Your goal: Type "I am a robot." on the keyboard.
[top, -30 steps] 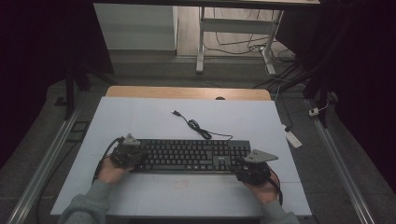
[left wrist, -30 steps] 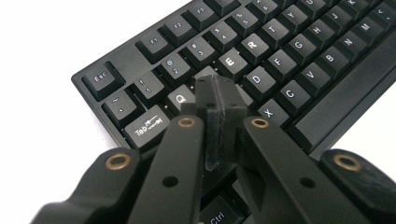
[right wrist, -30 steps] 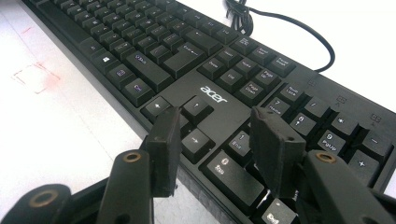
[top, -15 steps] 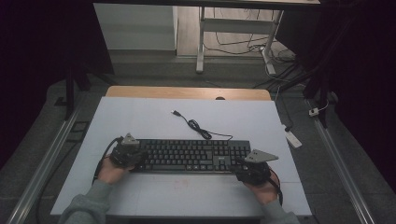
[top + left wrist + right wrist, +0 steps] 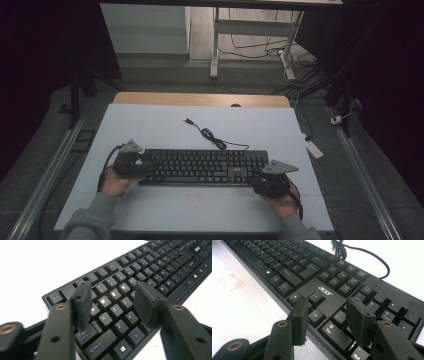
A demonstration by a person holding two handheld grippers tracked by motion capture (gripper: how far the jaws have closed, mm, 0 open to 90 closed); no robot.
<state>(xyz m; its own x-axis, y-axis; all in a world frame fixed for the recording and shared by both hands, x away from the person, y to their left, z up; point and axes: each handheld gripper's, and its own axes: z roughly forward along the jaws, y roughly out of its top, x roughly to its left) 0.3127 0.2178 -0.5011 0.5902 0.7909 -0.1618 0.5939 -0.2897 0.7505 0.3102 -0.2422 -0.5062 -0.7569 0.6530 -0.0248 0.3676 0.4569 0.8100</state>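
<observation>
Here, keyboard between left tongs and right tongs, both spread.

overhead cam, claw cams near keyboard

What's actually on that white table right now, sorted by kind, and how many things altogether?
Keyboards: 1, black keyboard with its cable
Hand-held grippers: 2, left gripper and right gripper, each with its fingers open over one end of the keyboard
Total: 3
</observation>
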